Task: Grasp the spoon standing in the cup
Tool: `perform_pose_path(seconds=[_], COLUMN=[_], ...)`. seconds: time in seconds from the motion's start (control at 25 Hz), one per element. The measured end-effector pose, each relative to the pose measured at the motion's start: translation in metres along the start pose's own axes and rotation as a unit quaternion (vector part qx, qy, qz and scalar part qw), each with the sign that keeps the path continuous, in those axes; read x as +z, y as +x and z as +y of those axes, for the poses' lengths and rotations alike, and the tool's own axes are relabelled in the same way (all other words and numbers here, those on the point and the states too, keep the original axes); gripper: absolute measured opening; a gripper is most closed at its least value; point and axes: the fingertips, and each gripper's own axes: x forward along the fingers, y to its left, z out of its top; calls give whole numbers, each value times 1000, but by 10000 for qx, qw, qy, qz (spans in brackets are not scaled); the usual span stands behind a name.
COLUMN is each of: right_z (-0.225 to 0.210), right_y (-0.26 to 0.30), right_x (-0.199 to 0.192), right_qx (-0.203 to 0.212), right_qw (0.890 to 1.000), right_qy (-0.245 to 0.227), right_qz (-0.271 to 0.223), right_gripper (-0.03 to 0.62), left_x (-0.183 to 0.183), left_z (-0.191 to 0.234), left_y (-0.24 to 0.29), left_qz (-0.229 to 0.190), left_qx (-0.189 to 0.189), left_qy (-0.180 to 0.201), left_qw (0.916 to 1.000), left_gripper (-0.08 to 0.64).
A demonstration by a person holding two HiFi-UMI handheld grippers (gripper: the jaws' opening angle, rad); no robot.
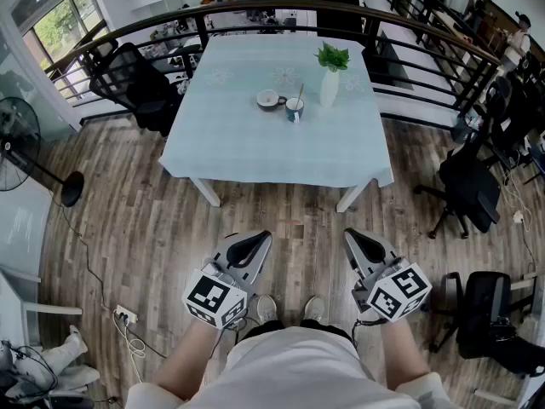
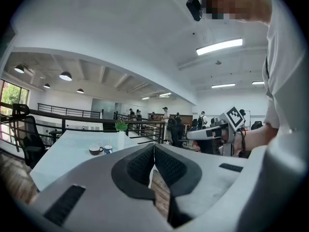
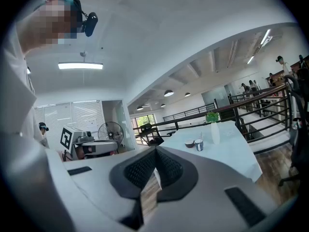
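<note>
A small blue-and-white cup (image 1: 295, 107) with a spoon (image 1: 299, 93) standing in it sits on the pale blue table (image 1: 255, 152), far ahead of me. The same cup shows tiny in the left gripper view (image 2: 108, 149) and the right gripper view (image 3: 198, 144). My left gripper (image 1: 262, 237) and right gripper (image 1: 349, 234) hang low over the wood floor, near my body and well short of the table. Both are shut, pads touching, with nothing between them.
Left of the cup lies a dark bowl-like cup (image 1: 270, 100); right of it stands a white vase with a green plant (image 1: 330, 77). Black office chairs (image 1: 132, 82) (image 1: 470, 190) flank the table. A floor fan (image 1: 25, 152) stands at left, a curved railing (image 1: 255, 11) behind.
</note>
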Motion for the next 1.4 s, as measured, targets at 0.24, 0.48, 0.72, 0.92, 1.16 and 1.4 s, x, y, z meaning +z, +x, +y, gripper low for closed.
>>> perform_pose_path(seconds=[0.24,0.48,0.72,0.92,1.16,1.4], right_z=[-4,-12,-23,-40,-58,-79], right_y=[3,4,2,-5,-16,-27], right_x=[2,1,2,2,6,4], right_qx=[0,62,150,212,345,459], right_qw=[10000,9999,9998,9996,9992,9987], right_qy=[13,95,125,125,135,177], right_qz=[26,61,101,118,136,162], right_gripper=[21,21,21,21,21,21], left_x=[0,-1,2,0,4,2], left_z=[2,-2,-7,-15,-29,-42], left_y=[5,14,25,39,55,71], left_qz=[14,34,12,3,9,36], left_qx=[0,12,78,159,295,441], left_qy=[-23,-22,-20,-34,-24,-29], left_qw=[10000,10000,10000,9999,9996,9990], left_gripper=[20,20,21,20,20,20])
